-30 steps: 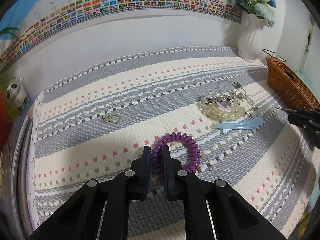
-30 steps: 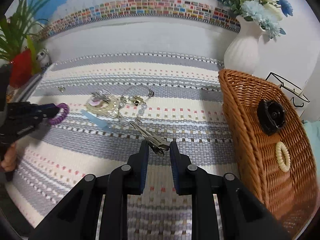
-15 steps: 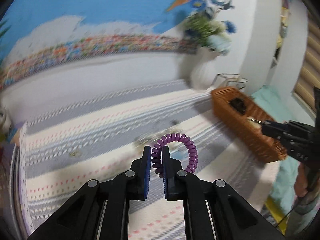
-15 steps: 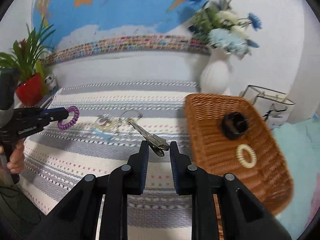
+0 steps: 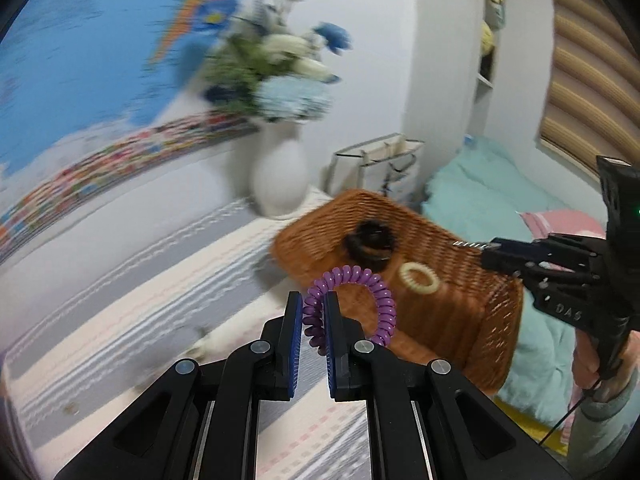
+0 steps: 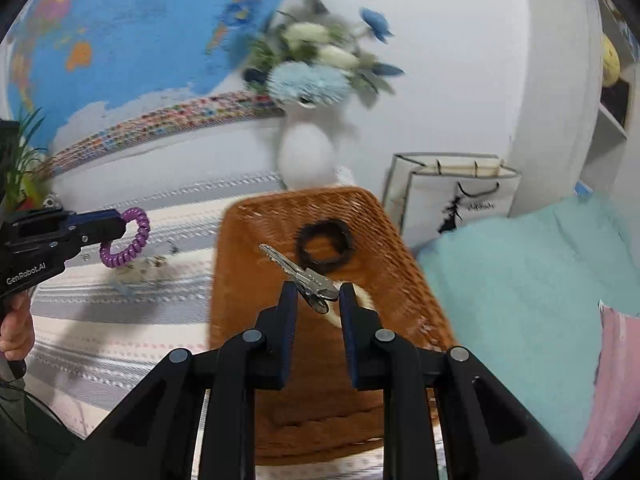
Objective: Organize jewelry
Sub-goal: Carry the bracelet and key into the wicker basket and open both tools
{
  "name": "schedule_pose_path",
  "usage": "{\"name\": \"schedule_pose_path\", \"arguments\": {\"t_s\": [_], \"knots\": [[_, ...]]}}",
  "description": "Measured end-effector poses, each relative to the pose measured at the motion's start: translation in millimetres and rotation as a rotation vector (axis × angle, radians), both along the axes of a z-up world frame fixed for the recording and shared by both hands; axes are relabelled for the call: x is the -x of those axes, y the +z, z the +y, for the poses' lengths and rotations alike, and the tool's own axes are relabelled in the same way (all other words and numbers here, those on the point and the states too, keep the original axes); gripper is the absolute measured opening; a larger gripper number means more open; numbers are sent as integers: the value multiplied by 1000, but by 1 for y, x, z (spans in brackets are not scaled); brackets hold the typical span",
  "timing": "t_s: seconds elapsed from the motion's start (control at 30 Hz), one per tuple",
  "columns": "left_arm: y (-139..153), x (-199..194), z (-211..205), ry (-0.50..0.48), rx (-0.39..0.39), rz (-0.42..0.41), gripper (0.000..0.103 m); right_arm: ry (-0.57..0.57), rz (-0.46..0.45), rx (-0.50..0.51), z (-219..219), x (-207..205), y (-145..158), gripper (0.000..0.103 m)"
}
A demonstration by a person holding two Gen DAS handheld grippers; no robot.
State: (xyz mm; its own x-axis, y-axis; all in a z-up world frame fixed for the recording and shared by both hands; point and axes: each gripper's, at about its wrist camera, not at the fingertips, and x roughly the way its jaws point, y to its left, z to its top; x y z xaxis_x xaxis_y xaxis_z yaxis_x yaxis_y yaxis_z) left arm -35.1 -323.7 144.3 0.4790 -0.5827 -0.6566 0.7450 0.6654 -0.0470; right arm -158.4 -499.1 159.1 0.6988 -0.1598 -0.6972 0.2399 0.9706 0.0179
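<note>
My left gripper (image 5: 313, 308) is shut on a purple spiral hair tie (image 5: 380, 296), held in the air just left of the brown wicker basket (image 5: 472, 304). From the right wrist view, that same gripper (image 6: 120, 222) and the hair tie (image 6: 128, 240) hang over the striped cloth. My right gripper (image 6: 319, 294) is shut on a silver hair clip (image 6: 304, 274), which hovers above the basket (image 6: 256, 248). Inside the basket lie a black scrunchie (image 6: 324, 246) and a cream hair tie (image 5: 419, 278). The right gripper (image 5: 490, 246) enters the left wrist view from the right.
A white vase of flowers (image 6: 306, 152) stands behind the basket. More jewelry (image 6: 154, 260) lies blurred on the striped cloth (image 6: 120, 320). A white paper bag (image 6: 452, 196) and a teal bed cover (image 6: 520, 280) are to the right. A person's hand (image 6: 14, 330) grips the left handle.
Both grippers lifted off the cloth and swung right toward the basket, carrying the purple hair tie and the silver clip. The clip now hangs over the basket.
</note>
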Motion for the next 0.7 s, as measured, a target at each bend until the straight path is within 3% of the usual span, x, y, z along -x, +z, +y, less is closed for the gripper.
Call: {"name": "schedule_pose_path", "arguments": {"t_s": [0.33,0.7], "knots": [[-38,-10,-98,-127,-130,106,10,52,205,-131,-43,-25,-33,23],[-77,-9,-130,-152,-242,148,10,64,322,-152,-53,-39,-63,23]]}}
